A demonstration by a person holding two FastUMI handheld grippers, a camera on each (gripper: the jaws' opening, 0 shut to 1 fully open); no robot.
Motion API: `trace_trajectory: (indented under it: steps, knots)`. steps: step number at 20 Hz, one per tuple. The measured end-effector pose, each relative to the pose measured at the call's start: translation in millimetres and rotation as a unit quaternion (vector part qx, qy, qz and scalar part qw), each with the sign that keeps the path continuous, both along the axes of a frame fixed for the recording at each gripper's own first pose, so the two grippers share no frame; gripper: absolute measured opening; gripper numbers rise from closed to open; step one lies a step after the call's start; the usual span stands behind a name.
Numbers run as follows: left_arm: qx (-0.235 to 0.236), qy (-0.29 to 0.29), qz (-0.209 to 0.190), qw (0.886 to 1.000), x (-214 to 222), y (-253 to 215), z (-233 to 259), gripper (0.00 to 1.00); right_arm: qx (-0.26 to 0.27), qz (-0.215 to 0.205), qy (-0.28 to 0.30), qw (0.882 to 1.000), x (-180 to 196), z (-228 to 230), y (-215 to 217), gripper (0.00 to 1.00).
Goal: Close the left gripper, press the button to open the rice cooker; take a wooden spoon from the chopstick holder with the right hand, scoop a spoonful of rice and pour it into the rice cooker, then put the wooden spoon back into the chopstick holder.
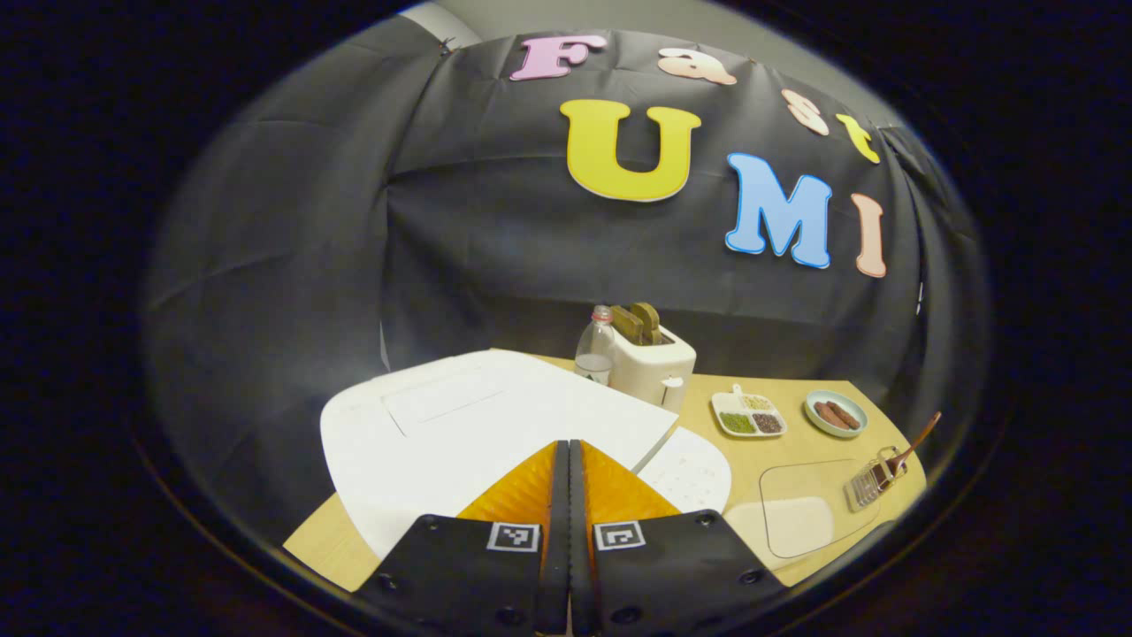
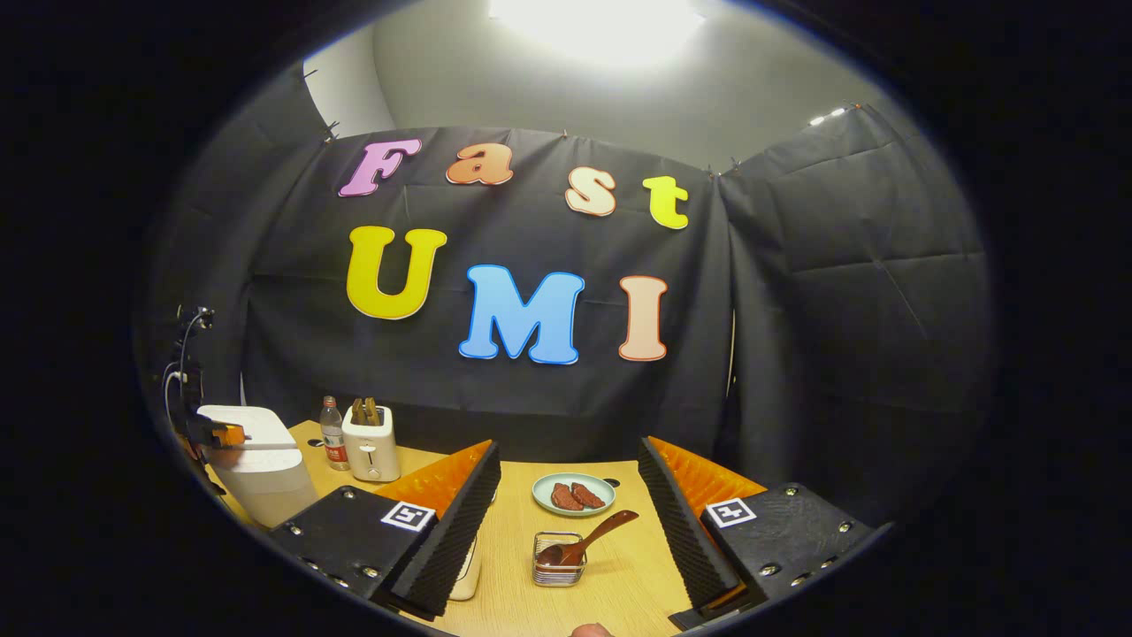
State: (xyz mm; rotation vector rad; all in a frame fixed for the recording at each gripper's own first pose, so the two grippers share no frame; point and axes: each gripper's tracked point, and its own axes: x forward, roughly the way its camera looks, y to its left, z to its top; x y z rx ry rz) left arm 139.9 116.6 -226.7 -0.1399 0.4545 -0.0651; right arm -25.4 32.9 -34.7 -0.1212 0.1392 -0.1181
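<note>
Black-draped booth, pale wood table (image 2: 531, 566) under a bright ceiling light.
Left gripper (image 1: 567, 460) clenched over the white rice cooker (image 1: 478, 425); right gripper (image 2: 566, 495) released, wooden spoon (image 2: 588, 538) in chopstick holder (image 2: 557, 571) at 6 o'clock between its fingers; toaster (image 2: 370, 447) at 9 o'clock.

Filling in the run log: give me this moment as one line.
left claw: shut, over cooker lid | right claw: open, facing spoon in holder | lid: shut | spoon: untouched

Close over rice cooker (image 1: 460, 433); farther, table-level
</note>
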Motion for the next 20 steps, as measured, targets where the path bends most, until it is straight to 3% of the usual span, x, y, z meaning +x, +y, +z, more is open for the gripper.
trace_trajectory:
  steps: [6,9,10,14,18,20]
  knots:
    - [0.028,-0.119,0.082,0.989,3.1,37.7,101.3,0.09,0.020,0.021,-0.017,0.999,15.3,6.9,-12.8,0.95]
    - [0.012,-0.151,0.079,0.985,-12.8,25.5,134.6,0.09,0.029,0.031,-0.023,0.999,23.8,9.3,-21.2,0.95]
    - [0.012,-0.161,0.079,0.984,-16.7,22.0,144.3,0.21,0.036,0.033,-0.023,0.999,26.0,7.5,-24.3,0.95]
    - [0.022,-0.202,0.084,0.976,-36.9,10.1,179.0,0.92,0.053,0.037,-0.022,0.998,39.8,1.1,-38.6,0.95]
    - [0.030,-0.219,0.070,0.973,-63.8,-16.9,210.4,0.99,0.054,0.036,-0.014,0.998,59.3,-16.4,-56.9,0.95]
    - [0.025,-0.222,0.063,0.973,-77.8,-32.7,222.0,0.97,0.063,0.033,-0.003,0.997,70.1,-30.4,-67.1,0.96]
